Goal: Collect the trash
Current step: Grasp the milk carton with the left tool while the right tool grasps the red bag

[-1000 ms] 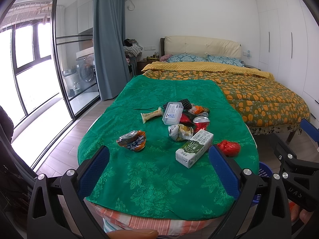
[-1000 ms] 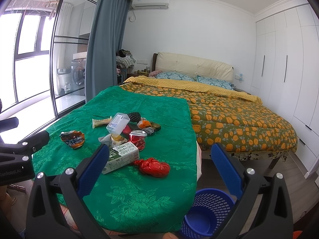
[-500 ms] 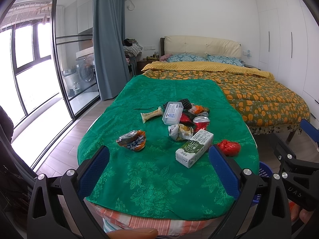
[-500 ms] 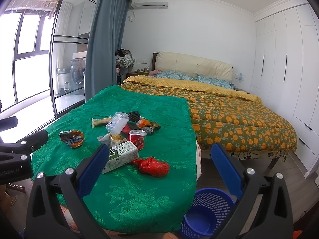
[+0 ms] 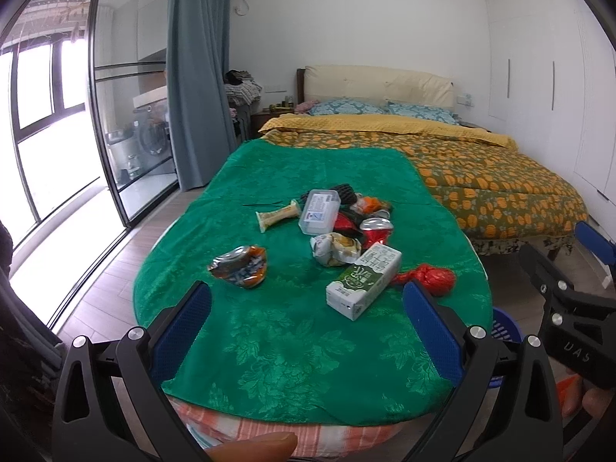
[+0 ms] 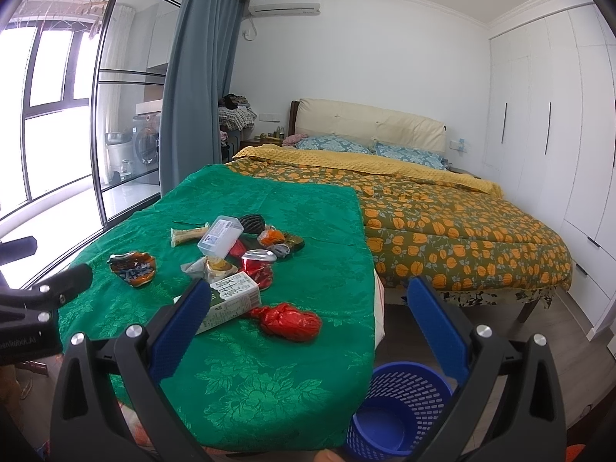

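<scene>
Left claw [image 5: 306,321] spread wide, empty; right claw [image 6: 308,317] likewise.

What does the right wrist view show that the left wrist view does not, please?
Only the right wrist view shows the inside of the blue basket, bare of trash, on the floor beside the table. Only the left wrist view shows a fingertip at its lower edge. Both share the green tablecloth, the milk carton, the red bag, the crushed can, and both open grippers: left gripper, right gripper.
</scene>
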